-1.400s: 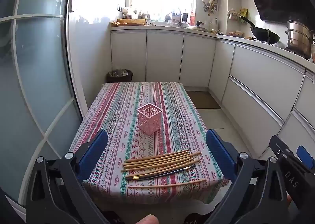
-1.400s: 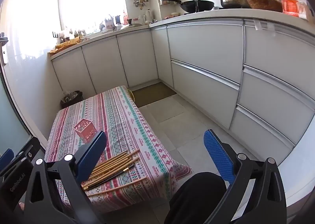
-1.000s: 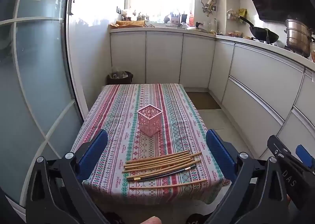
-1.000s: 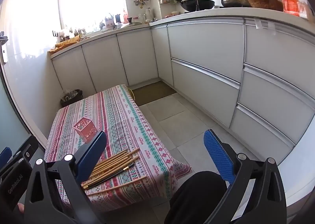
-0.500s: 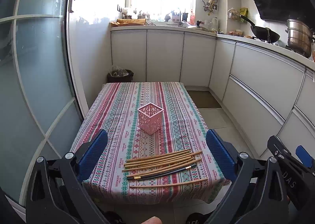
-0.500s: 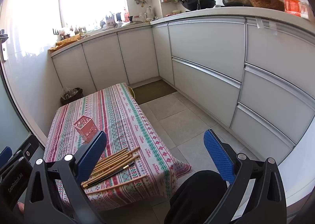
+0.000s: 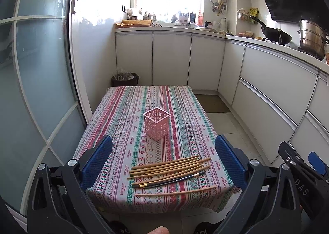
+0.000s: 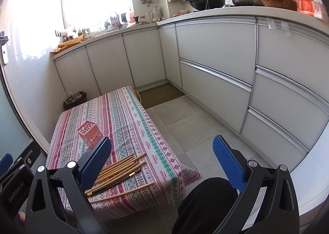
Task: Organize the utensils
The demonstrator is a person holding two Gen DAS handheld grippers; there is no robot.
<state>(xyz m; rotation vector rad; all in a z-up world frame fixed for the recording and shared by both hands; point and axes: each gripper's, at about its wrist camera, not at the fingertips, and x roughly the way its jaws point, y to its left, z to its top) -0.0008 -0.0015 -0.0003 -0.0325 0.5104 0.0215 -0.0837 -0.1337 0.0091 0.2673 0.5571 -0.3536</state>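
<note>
Narrow kitchen, white cabinets along two walls, bright window at the far end, frosted glass door on the left; low bench [image 7: 123, 110] in a striped cloth in the middle of the floor.

Left hand-held gripper [image 7: 163, 159] raised above the near edge of the bench, blue pads spread wide, nothing between them. Right hand-held gripper [image 8: 162, 158] off the bench's near right corner, likewise spread wide and empty, aimed more at the floor tiles and cabinets than at the work.

Chopsticks [image 7: 168, 167] lying loose along the near edge of the bench: a fanned bundle of wooden ones, a dark one [image 7: 170, 181] among them, a single wooden one [image 7: 175, 191] apart and nearest the edge. Pink lattice holder [image 7: 156, 124] upright at the bench centre, well apart from the sticks, apparently empty.

Probably still the approach, nothing picked up yet. Best begun with the lone stick at the edge: descend square across its middle, pinch flat, lift level, then tip one end down into the holder. Holder looks light and could topple or slide under a sideways knock, so a straight downward drop, or bracing with the other hand-held gripper.

Exact stick count hard to tell where they overlap. Left ends of the bundle hidden behind the left pad in the right wrist view. Holder's inside not visible to the bottom.
</note>
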